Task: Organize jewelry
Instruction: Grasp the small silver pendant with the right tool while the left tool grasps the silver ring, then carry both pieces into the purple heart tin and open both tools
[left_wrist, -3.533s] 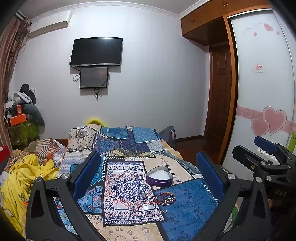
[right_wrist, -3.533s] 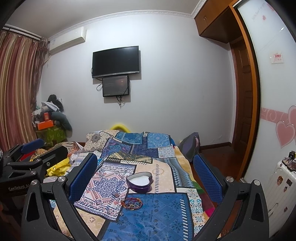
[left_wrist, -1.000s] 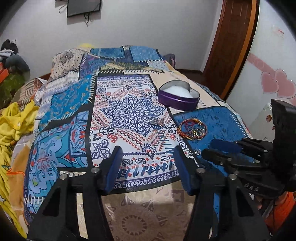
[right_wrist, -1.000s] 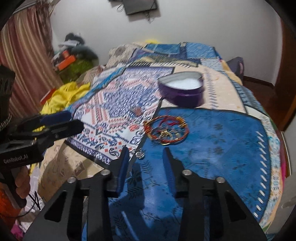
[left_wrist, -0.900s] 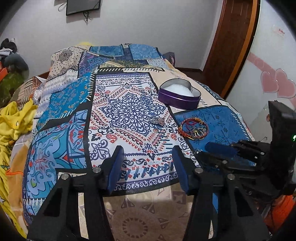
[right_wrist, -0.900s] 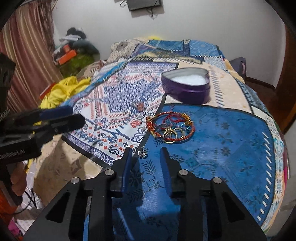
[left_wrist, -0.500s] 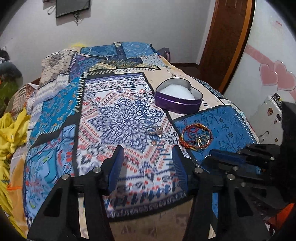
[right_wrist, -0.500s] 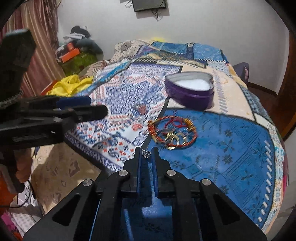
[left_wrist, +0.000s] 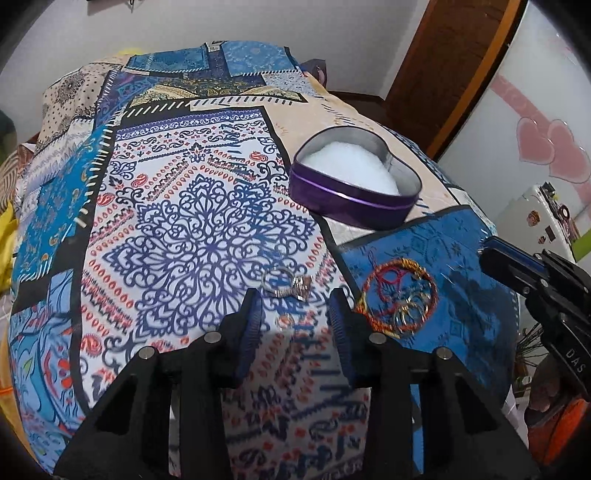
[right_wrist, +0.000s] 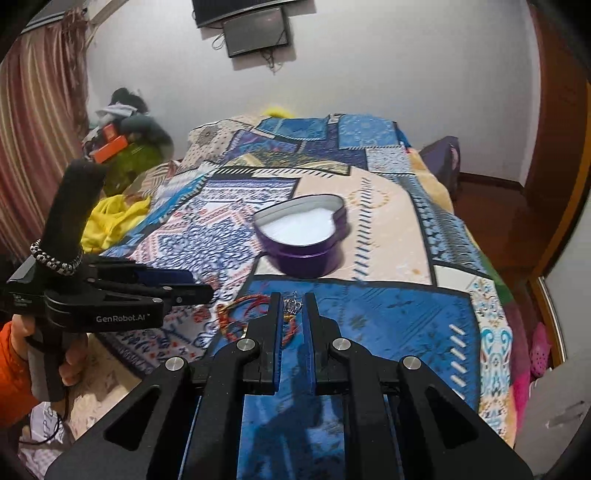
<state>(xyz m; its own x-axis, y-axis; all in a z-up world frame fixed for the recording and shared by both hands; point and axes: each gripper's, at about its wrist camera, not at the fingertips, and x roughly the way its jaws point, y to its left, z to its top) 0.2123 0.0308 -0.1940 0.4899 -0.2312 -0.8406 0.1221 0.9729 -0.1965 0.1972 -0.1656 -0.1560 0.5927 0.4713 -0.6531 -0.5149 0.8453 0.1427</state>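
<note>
Landmark: the heart-shaped tin (left_wrist: 354, 192) on the patchwork bedspread (left_wrist: 177, 206), its white lining bare; no piece is stowed yet. Left of and nearer than the tin, the left gripper (left_wrist: 295, 314), jaws spread, hovers by a silver ring (left_wrist: 286, 284) and a small ring (left_wrist: 283, 320). Nearer, right, lie 1 cluster of bracelets (left_wrist: 397, 295). The right gripper (right_wrist: 293, 308) pinches a small silver charm (right_wrist: 293, 306), short of the tin.

We see our left gripper (left_wrist: 295, 314) open over a small ring (left_wrist: 284, 320) on the bedspread (left_wrist: 192, 221); silver bow ring (left_wrist: 286, 285) just past it & purple heart tin (left_wrist: 354, 199) farther back.
</note>
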